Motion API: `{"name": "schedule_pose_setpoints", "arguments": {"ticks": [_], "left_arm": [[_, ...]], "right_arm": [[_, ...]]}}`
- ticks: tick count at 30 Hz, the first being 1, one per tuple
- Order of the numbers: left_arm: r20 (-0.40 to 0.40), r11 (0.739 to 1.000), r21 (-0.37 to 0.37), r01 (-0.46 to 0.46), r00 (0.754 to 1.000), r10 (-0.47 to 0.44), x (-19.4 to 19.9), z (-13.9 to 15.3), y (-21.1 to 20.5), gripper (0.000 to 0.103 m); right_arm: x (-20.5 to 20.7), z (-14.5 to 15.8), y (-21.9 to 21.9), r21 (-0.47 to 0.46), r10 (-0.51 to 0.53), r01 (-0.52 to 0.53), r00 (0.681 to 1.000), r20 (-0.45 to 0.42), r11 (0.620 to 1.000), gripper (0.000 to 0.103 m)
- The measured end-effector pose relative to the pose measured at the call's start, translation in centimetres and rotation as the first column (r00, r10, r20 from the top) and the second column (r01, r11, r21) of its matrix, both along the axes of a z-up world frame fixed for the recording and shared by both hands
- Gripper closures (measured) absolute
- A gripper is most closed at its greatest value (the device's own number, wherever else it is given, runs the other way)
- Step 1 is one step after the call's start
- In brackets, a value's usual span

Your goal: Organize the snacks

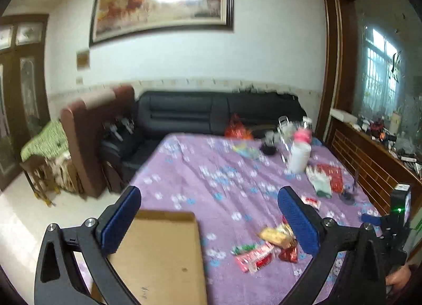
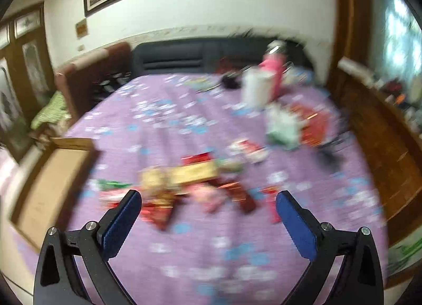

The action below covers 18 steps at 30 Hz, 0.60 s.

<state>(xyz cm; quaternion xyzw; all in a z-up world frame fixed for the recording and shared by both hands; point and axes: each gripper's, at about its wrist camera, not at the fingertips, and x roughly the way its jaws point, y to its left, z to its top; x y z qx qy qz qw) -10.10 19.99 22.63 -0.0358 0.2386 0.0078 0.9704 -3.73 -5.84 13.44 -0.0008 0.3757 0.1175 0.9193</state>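
Purple flowered cloth covers the tabletop [image 1: 200, 173], black sofa [image 1: 211, 112] behind it. Left tongs [image 1: 208, 215] spread wide, gripping nothing, hovering above a brown cardboard box [image 1: 161, 257] at the near left edge. Right tongs [image 2: 208, 218] also spread, empty, above the blurred snack pile [image 2: 190, 181]. In the left view the snack packets [image 1: 266, 247] lie right of the box. White jar [image 1: 299, 156] and pink bottle [image 1: 303, 136] stand far right.
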Motion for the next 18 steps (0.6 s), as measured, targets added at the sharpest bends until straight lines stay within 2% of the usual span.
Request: {"name": "schedule_pose_setpoints", "arguments": {"ticks": [1,2,3,5,7,11,12,13,14,16,18], "left_arm": [[-0.028,1.0,-0.025,0.014,1.0,-0.015,0.5,-0.9,-0.1,0.0],[-0.088,0.995,-0.086,0.05,0.994,-0.057,1.6,-2.9,-0.2,0.0],[-0.124,0.991,-0.116,0.061,0.989,-0.076,1.9,-4.3,-0.4,0.0],[-0.215,0.984,-0.17,0.061,0.972,-0.097,3.3,-7.5,-0.4,0.0],[-0.281,0.98,-0.192,0.049,0.954,-0.103,4.2,-10.0,-0.3,0.0],[-0.319,0.979,-0.197,0.05,0.941,-0.112,3.9,-13.0,0.0,0.0],[-0.327,0.98,-0.194,0.051,0.938,-0.113,4.2,-13.4,0.0,0.0],[-0.333,0.979,-0.195,0.052,0.936,-0.116,4.3,-13.5,0.2,0.0],[-0.338,0.978,-0.199,0.058,0.933,-0.124,4.4,-13.8,0.1,0.0],[-0.348,0.978,-0.194,0.072,0.927,-0.137,4.6,-14.3,-0.4,0.0],[-0.356,0.982,-0.169,0.084,0.924,-0.14,4.9,-14.6,-1.2,0.0]], "right_arm": [[0.3,-0.6,0.7,0.019,0.018,-0.018,1.0,-0.022,1.0,0.001],[0.7,-1.6,2.0,0.025,0.034,-0.033,0.999,-0.039,0.999,0.001],[1.1,-2.6,3.0,0.009,0.041,-0.041,0.998,-0.05,0.999,0.001],[1.3,-4.2,4.7,-0.017,0.06,-0.061,0.995,-0.08,0.998,0.007],[2.1,-5.6,5.5,-0.016,0.074,-0.076,0.99,-0.116,0.997,0.012],[3.4,-7.8,6.4,-0.032,0.044,-0.05,0.987,-0.155,0.998,0.013],[3.4,-8.0,6.4,-0.017,0.051,-0.055,0.985,-0.165,0.998,0.017],[3.5,-8.2,6.4,-0.001,0.059,-0.06,0.982,-0.177,0.998,0.029],[3.8,-8.7,6.4,0.012,0.064,-0.063,0.979,-0.192,0.998,0.047],[4.1,-9.7,6.0,0.047,0.065,-0.055,0.97,-0.234,0.997,0.065],[4.2,-10.2,4.7,0.109,0.053,-0.026,0.965,-0.257,0.994,0.068]]}}
